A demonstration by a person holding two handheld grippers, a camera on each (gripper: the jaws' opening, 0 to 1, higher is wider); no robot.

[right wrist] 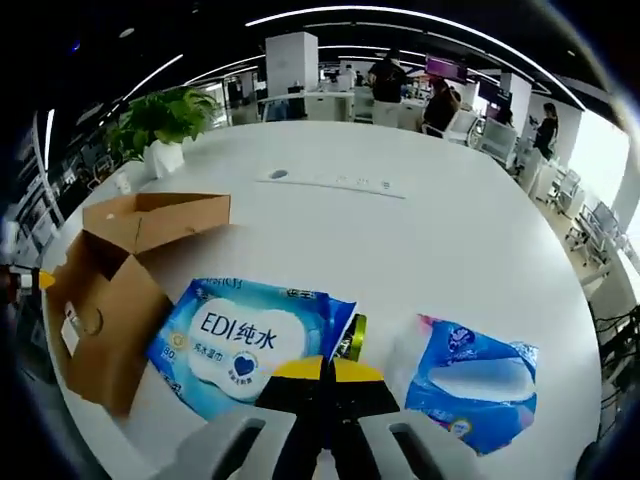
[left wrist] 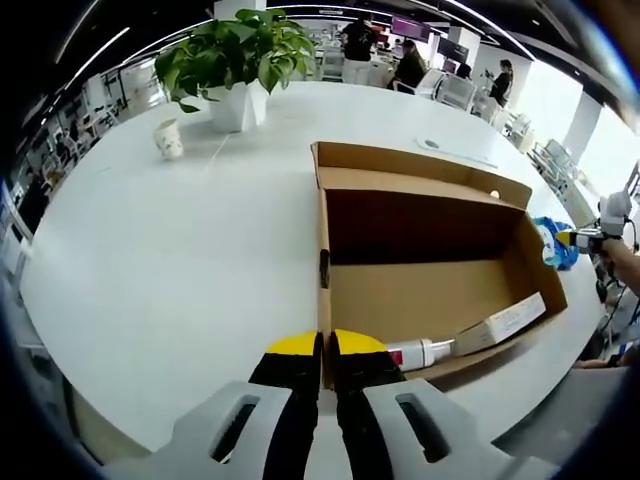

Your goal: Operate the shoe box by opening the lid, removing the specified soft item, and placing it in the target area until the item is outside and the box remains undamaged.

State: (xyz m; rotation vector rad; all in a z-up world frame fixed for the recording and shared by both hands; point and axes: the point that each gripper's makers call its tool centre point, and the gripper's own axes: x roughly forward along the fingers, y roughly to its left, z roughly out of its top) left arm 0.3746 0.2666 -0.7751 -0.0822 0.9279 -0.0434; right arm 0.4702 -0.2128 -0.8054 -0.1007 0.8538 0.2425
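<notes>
Apparently mid-placement: right claw [right wrist: 322, 372] pinched on blue wipes pack [right wrist: 250, 345], outside shoe box [right wrist: 110, 290] at nine o'clock. Left claw [left wrist: 327, 350] clamped on box wall [left wrist: 324, 270]. Next: release pack flat on table [right wrist: 400, 230].

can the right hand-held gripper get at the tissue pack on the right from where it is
Probably yes: the tissue pack lies on open table beside the right hand-held gripper, nothing between them, though its jaws look shut on the wet wipes pack.
</notes>
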